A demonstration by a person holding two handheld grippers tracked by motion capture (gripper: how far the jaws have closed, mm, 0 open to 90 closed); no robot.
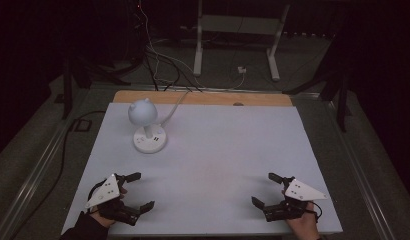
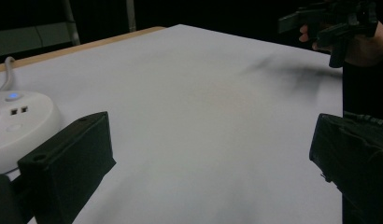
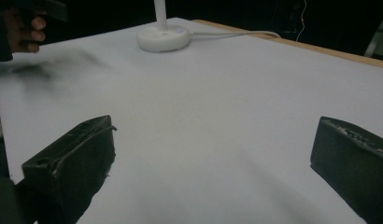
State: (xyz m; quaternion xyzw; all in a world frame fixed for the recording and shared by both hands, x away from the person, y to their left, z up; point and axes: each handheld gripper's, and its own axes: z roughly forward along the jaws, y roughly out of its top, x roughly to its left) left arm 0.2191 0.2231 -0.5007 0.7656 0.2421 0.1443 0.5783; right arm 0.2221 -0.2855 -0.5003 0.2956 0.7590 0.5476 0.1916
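Left claw (image 1: 138,191) spread wide, empty; right claw (image 1: 265,189) spread wide, empty, above white table (image 1: 218,150).

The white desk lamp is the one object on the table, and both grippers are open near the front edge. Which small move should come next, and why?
Probably the left gripper should move forward toward the white desk lamp. It is open, holds nothing, and is on the lamp's side of the table; the right gripper, also open, is farther away.
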